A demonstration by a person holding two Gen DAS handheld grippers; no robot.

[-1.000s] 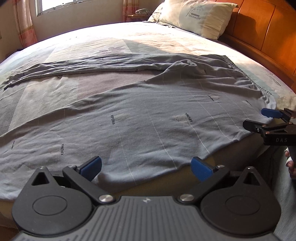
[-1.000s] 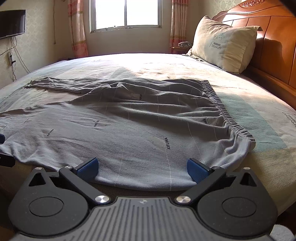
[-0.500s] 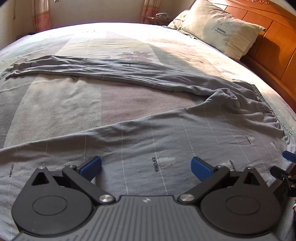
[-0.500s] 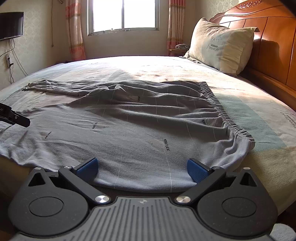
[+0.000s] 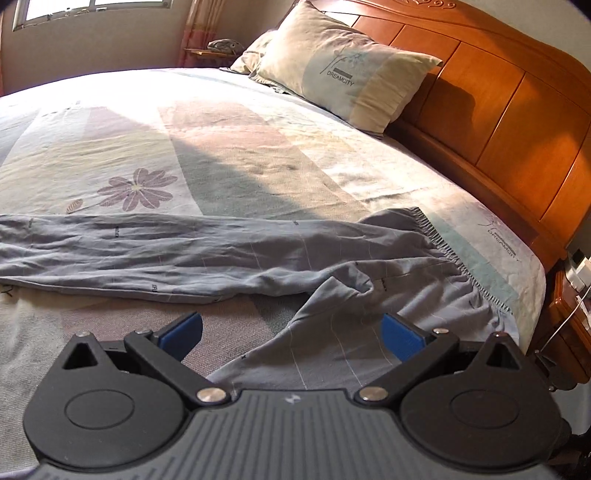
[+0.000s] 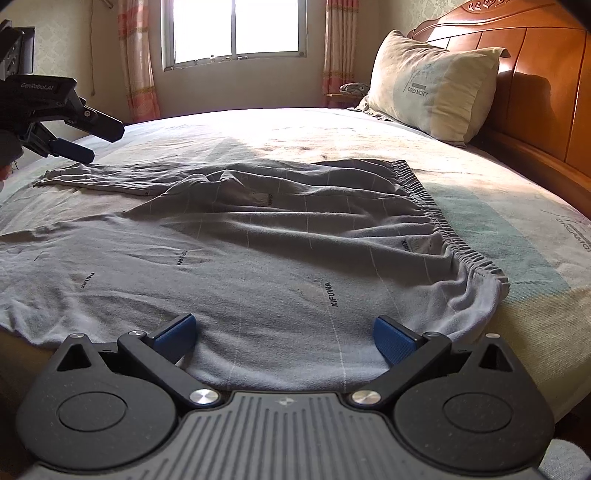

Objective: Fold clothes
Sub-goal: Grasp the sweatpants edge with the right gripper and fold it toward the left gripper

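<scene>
I am holding my left gripper (image 5: 291,332) above the bed (image 5: 229,158), its two blue-tipped fingers (image 5: 181,331) spread wide apart and gripping nothing. Below it the grey trousers (image 5: 369,280) are lying flat across the patterned bedsheet, one leg stretching away to the left across the middle of the mattress and the other leg running toward me under my fingers, with bare sheet showing between the two. The gathered elastic waistband (image 5: 443,251) is lying toward the wooden headboard (image 5: 517,122) side. A pillow (image 5: 343,74) printed with "DREAMCITY" is leaning against that headboard, well apart from the trousers. I am holding my right gripper (image 6: 291,336) low at the near edge of the bed, its fingers (image 6: 393,339) also spread wide, with the near edge of the trousers (image 6: 258,266) lying between and just in front of them; I cannot tell whether the pads are touching the cloth. From this side the waistband (image 6: 439,225) is curving along the right of the garment, and the far leg is reaching out to the left, where my left gripper (image 6: 79,138) is hanging in the air above it. A window (image 6: 236,29) with curtains is showing behind the bed.
</scene>
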